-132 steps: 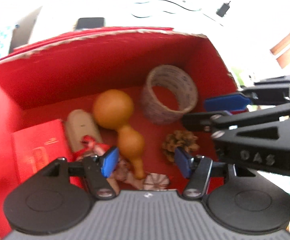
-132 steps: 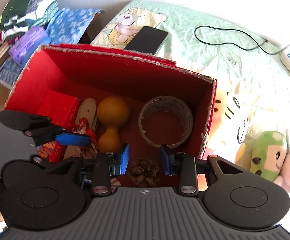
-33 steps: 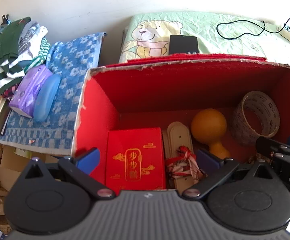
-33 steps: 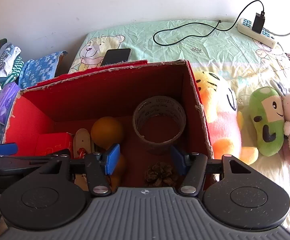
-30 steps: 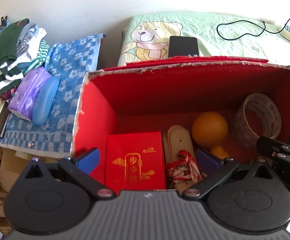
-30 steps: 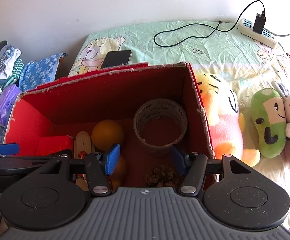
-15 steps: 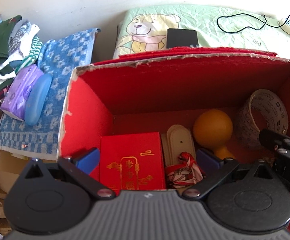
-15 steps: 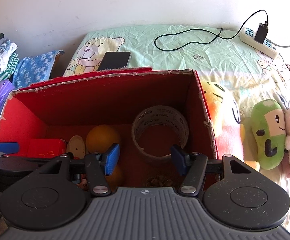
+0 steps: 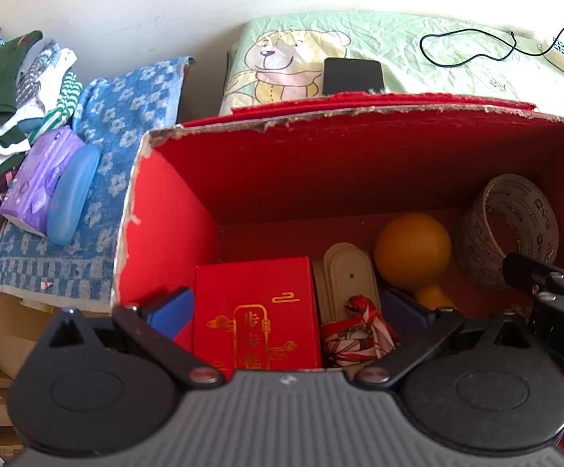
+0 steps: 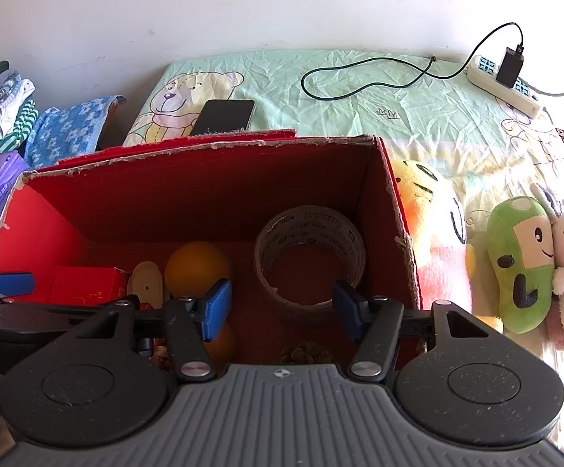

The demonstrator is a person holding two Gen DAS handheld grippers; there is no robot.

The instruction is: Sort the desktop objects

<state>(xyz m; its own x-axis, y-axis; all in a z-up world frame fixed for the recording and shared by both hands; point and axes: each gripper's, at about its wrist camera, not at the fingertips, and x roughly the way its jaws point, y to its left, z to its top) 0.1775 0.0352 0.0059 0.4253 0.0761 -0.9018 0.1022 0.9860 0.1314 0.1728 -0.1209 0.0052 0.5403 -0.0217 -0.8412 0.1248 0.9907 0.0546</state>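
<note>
An open red cardboard box holds a small red gift box, a cream flat piece, a red patterned cloth bundle, an orange gourd, a tape roll and a pine cone. My left gripper is open and empty above the box's near left part. My right gripper is open and empty above the near right part, in front of the tape roll.
A black phone lies on the bear-print sheet behind the box. Plush toys lie right of the box. A power strip with cable lies at the back right. A blue towel, tissue pack and folded clothes lie left.
Both grippers have risen and drawn back from the box, which now sits lower in both views. Both stay open and empty. The objects in the box have not moved.
</note>
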